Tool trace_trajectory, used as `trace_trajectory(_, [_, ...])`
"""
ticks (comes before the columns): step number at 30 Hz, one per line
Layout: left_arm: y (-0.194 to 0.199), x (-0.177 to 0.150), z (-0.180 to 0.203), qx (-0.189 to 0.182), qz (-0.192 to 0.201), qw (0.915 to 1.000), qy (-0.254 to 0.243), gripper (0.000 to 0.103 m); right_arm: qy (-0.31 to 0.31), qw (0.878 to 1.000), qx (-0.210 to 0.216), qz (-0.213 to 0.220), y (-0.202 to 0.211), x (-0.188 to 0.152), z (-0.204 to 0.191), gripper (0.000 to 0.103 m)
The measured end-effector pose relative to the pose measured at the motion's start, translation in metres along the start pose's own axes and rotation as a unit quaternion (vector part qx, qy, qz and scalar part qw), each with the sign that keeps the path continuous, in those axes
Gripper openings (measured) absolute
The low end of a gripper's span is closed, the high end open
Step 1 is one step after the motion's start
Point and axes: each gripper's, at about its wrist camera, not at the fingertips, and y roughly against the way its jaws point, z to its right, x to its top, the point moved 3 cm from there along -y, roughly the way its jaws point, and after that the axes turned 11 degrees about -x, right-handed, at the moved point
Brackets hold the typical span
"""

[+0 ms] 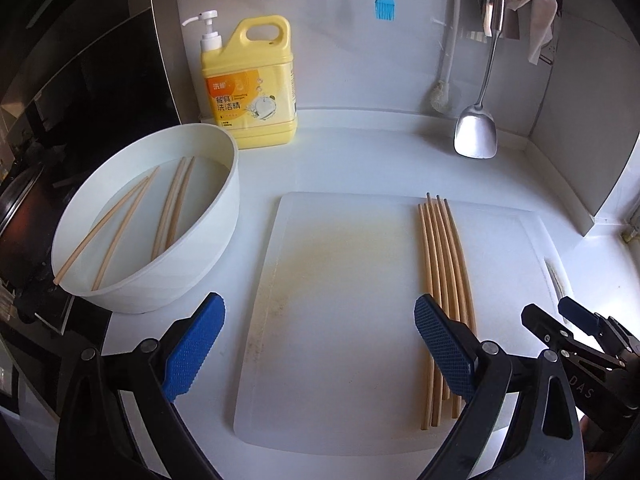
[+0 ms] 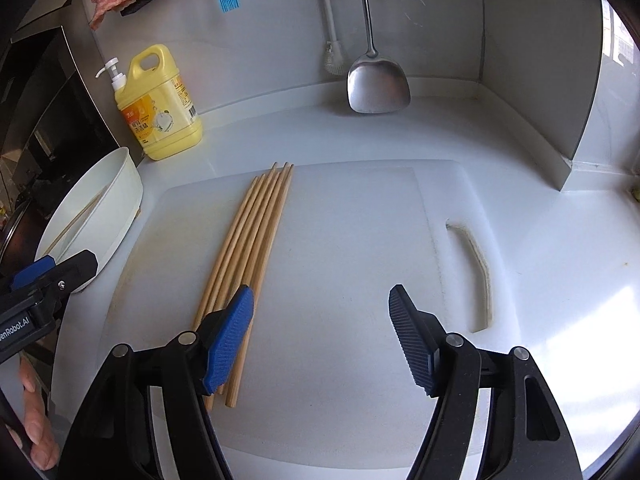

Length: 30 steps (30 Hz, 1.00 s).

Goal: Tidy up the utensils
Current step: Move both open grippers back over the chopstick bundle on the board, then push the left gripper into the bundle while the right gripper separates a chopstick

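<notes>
Several wooden chopsticks [image 1: 444, 272] lie side by side on the right part of a white cutting board [image 1: 340, 300]; they also show in the right wrist view [image 2: 250, 248] on the board [image 2: 340, 280]. Several more chopsticks [image 1: 168, 208] lie in water in a white bowl [image 1: 192, 256] left of the board; the bowl also shows in the right wrist view [image 2: 116, 216]. My left gripper [image 1: 320, 344] is open and empty above the board's near half. My right gripper [image 2: 322, 336] is open and empty, just right of the chopsticks' near ends; it also shows in the left wrist view [image 1: 560, 316].
A yellow dish soap bottle [image 1: 252, 92] stands behind the bowl. A metal spatula [image 1: 476, 128], a white brush [image 1: 444, 88], a blue silicone brush [image 1: 385, 6] and a cloth [image 1: 536, 20] hang on the back wall. A dark stove [image 1: 60, 120] is at left.
</notes>
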Motion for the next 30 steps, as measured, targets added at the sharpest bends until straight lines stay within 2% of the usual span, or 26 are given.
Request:
trace_trajectory(9, [-0.035, -0.017, 0.0, -0.017, 0.005, 0.9998, -0.001, 0.094, -0.01, 1.0, 0.006, 0.01, -0.025, -0.001, -0.009, 0.067])
trace_trajectory(17, [-0.04, -0.014, -0.007, -0.02, 0.008, 0.9997, 0.007, 0.094, -0.006, 1.0, 0.0, -0.003, -0.039, 0.0, -0.023, 0.067])
trace_trajectory(30, [-0.047, -0.011, -0.011, -0.023, 0.005, 0.9997, 0.011, 0.094, 0.042, 0.998, -0.053, 0.009, -0.041, 0.002, -0.037, 0.067])
